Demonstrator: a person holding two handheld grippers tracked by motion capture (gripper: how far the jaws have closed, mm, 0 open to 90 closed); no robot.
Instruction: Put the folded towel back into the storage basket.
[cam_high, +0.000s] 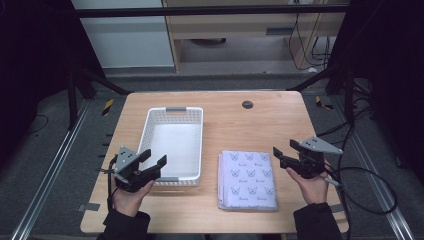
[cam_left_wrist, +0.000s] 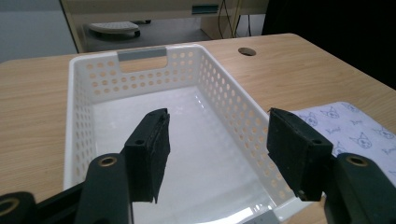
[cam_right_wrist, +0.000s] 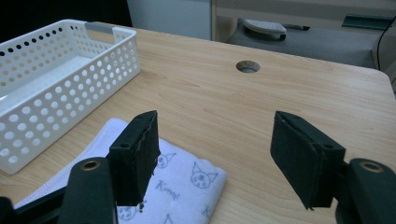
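Left gripper (cam_high: 152, 161) – jaws spread, nothing between them, held over the near end of the white basket (cam_high: 150, 125). Folded cloth (cam_high: 247, 179) with a cat print lies flat on the table (cam_high: 240, 122), just right of the basket. Right gripper (cam_high: 284, 151) – jaws apart, empty, beside the cloth's far right corner.

Two forearms in dark sleeves are extended from the bottom edge of the high view, and a gripper is held in each hand. The left gripper (cam_high: 150, 161) is angled forward and to the right, its jaws set wide apart with nothing gripped between them. The right gripper (cam_high: 283, 150) is pointed to the left, raised, its jaws likewise parted and unloaded.
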